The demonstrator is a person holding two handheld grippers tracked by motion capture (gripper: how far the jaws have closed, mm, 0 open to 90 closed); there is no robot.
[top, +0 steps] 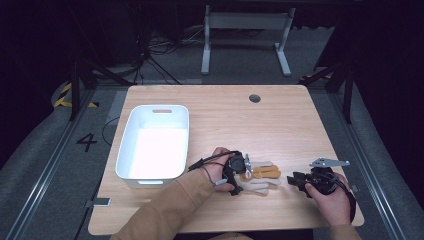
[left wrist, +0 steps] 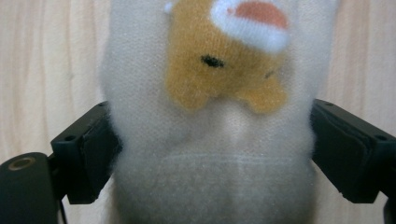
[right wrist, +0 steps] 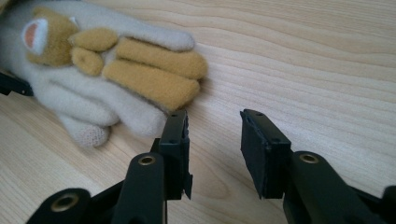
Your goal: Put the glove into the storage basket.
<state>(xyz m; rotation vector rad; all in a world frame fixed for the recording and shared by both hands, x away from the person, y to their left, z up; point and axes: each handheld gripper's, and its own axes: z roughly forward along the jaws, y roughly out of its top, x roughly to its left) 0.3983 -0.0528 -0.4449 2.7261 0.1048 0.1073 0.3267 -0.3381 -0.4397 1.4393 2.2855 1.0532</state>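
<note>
My left claw pinches the gloves near the desk's front edge; right claw spread, empty, just beside them.

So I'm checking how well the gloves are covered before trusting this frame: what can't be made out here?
- Gloves: cuffs cut off by the right gripper view's left edge; in the high view the left gripper and hand cover them.
- Left gripper view: the glove sits close and blurred, so whether the pads press it is unclear.
- White bin: inside washed out by glare in the high view.
- Right gripper: jaws apart over bare table.
</note>
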